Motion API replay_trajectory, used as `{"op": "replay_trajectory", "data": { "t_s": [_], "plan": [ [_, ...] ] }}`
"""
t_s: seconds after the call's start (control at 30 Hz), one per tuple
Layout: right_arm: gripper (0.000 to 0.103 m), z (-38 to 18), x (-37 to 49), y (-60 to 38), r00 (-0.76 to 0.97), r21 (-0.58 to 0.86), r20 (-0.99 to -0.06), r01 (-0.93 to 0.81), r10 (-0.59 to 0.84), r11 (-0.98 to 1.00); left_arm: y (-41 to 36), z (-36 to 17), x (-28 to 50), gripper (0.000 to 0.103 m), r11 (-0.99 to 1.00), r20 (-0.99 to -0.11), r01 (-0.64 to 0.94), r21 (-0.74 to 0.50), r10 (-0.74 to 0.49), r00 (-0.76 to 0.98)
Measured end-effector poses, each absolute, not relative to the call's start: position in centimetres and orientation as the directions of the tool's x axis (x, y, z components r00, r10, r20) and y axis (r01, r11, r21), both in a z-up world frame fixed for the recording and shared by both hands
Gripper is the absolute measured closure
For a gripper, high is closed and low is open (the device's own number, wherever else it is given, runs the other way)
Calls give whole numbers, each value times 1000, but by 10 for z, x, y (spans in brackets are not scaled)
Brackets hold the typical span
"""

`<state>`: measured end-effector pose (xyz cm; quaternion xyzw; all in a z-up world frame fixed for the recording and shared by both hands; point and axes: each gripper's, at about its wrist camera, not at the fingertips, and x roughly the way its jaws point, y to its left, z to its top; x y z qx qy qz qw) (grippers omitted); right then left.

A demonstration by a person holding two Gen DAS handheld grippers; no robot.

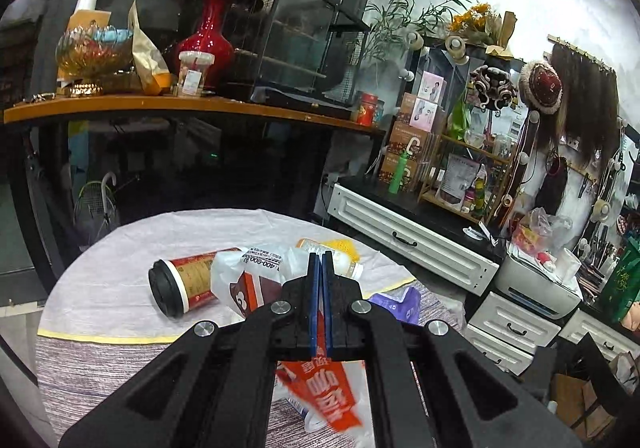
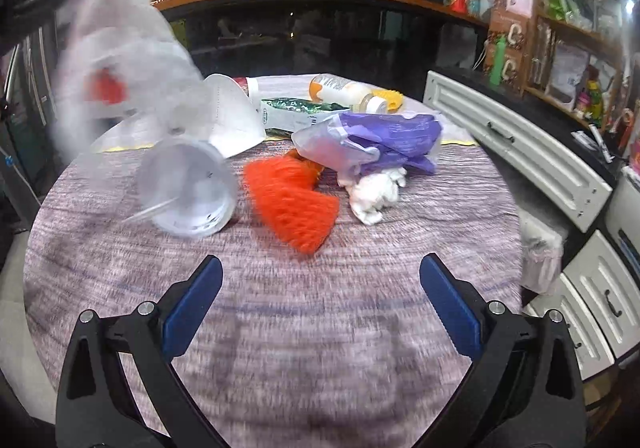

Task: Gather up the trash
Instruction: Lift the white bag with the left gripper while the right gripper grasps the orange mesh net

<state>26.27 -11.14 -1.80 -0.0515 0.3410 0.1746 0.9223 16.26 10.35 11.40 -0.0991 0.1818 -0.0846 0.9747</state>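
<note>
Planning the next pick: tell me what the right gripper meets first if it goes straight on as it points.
Most likely the orange foam net, lying straight ahead of the open right gripper on the table; depth is unclear.

Your left claw [image 1: 321,260] is closed, its blue pads pinched on a white plastic bag with red print [image 1: 320,388] that hangs below the jaws. Beyond its tips, on the cloth-covered round desk [image 1: 120,288], a paper cup with a black lid [image 1: 182,282] lies on its side — just beside it a white bottle with an orange label [image 1: 340,256]. A purple wrapper [image 1: 400,304] lies to the right.
</note>
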Motion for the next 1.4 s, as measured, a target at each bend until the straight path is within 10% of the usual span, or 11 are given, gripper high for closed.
{"op": "replay_trajectory", "data": {
  "t_s": [0.5,0.57,0.63,0.67,1.23,1.4],
  "plan": [
    [30,-46,319,-57,561,22,-759,-485,330,874,140,99,146,100,975,-412,66,-212,-151,899],
    [46,-48,320,-56,544,42,-762,-497,350,866,150,82,146,87,971,-470,58,-231,-164,868],
    [56,-47,318,-56,550,46,-754,-502,360,863,158,66,141,22,975,-519,31,-222,-145,842],
    [63,-47,318,-58,551,48,-751,-503,363,863,160,59,137,17,977,-523,18,-215,-131,842],
    [76,-41,295,-80,583,86,-723,-457,371,885,103,-59,135,17,988,-731,0,158,117,672],
    [76,-41,290,-84,587,102,-716,-448,378,888,117,-69,141,62,992,-755,-44,116,116,645]
  ]
}}
